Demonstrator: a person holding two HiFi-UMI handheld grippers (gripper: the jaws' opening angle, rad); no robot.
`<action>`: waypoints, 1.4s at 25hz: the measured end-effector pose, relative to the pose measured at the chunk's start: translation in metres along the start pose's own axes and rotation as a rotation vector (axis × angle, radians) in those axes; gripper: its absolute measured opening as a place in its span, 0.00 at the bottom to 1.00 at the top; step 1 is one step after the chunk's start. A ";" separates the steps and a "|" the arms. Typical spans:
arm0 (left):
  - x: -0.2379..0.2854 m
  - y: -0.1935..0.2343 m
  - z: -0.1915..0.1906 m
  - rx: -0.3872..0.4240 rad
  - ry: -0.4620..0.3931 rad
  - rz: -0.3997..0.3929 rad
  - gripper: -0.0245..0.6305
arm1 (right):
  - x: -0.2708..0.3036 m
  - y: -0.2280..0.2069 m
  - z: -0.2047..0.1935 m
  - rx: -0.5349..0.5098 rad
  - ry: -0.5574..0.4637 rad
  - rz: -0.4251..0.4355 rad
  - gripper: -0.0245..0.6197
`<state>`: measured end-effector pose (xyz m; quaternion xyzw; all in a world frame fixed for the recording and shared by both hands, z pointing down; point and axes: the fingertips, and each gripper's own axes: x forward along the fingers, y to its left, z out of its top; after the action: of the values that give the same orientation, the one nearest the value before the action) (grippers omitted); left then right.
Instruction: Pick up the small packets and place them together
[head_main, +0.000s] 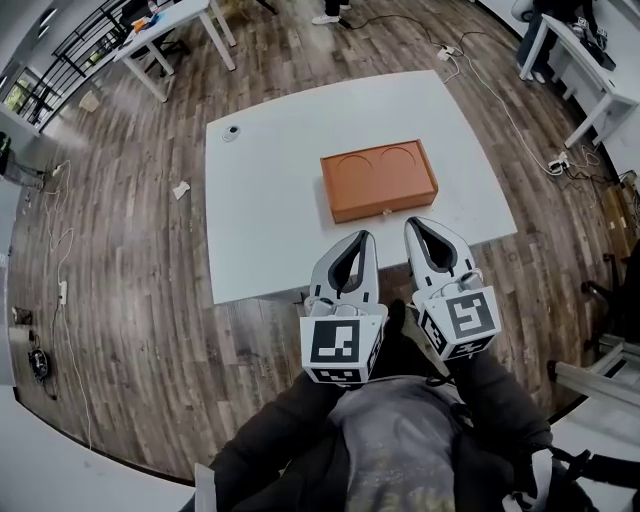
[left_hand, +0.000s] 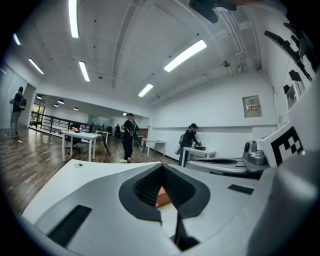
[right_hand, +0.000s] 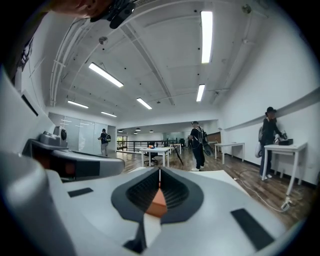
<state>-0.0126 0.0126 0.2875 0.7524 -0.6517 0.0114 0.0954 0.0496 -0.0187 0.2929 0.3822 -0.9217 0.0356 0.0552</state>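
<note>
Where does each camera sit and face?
Head view: on the person's head, steeply down at white table, orange box; shows sleeves, left gripper, right gripper.
Left gripper view: on that gripper, level along its shut jaws into the room.
Right gripper view: likewise, own shut jaws.
Shared: both gripper views glimpse the box through their jaws, and the other gripper beside.

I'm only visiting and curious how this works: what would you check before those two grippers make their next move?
1. Small packets in sight: not ok, none shows on the white table.
2. Orange box lies flat on the table: ok.
3. Left gripper empty, jaws together: ok.
4. Right gripper empty, jaws together: ok.
5. Box's contents: cannot tell.
</note>
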 end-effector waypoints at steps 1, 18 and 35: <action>0.003 0.001 0.000 -0.001 0.000 -0.002 0.04 | 0.002 -0.004 0.002 0.001 -0.005 -0.005 0.05; 0.061 0.035 -0.017 0.015 0.081 0.003 0.04 | 0.077 -0.027 -0.022 0.064 0.042 0.016 0.05; 0.114 0.059 -0.008 0.015 0.094 0.004 0.04 | 0.131 -0.050 -0.011 0.062 0.015 0.035 0.05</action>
<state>-0.0520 -0.1056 0.3195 0.7505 -0.6478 0.0515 0.1203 -0.0062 -0.1448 0.3216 0.3674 -0.9262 0.0682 0.0496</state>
